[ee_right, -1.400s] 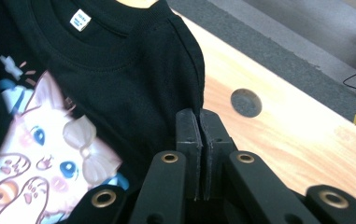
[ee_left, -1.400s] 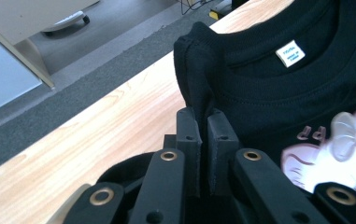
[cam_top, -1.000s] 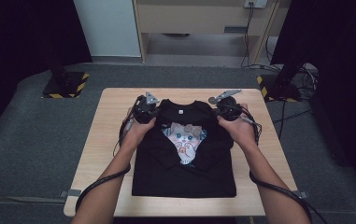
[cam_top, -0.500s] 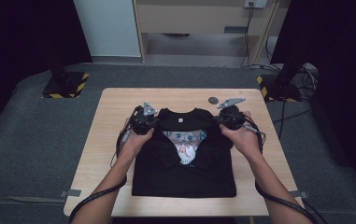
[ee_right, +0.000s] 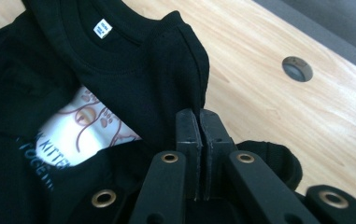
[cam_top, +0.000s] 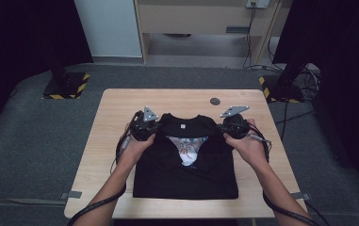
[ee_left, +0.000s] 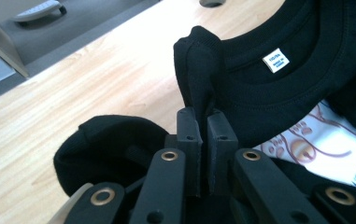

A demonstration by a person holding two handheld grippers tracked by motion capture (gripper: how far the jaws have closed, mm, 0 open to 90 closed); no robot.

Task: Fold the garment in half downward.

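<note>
A black T-shirt (cam_top: 186, 174) with a white cat print lies partly folded on the wooden table (cam_top: 120, 108), collar toward the far side. My left gripper (cam_top: 145, 126) is shut on the shirt's left shoulder fold; in the left gripper view the black cloth (ee_left: 199, 79) rises pinched between the pads, beside the collar and its white label (ee_left: 275, 60). My right gripper (cam_top: 231, 126) is shut on the right shoulder fold, and the right gripper view has the shirt's black fabric (ee_right: 185, 70) clamped between the pads, with the print (ee_right: 89, 126) to its left.
A small round grey grommet (cam_top: 215, 101) sits in the tabletop behind the shirt. Bare wood lies to both sides and beyond the collar. Two stands with black bases (cam_top: 64, 87) flank the table on grey carpet. Cables trail from both grippers toward me.
Both grippers have drawn the shirt's shoulders back toward me, so the collar edge has moved nearer and more bare table shows behind it. The grommet has become uncovered.
</note>
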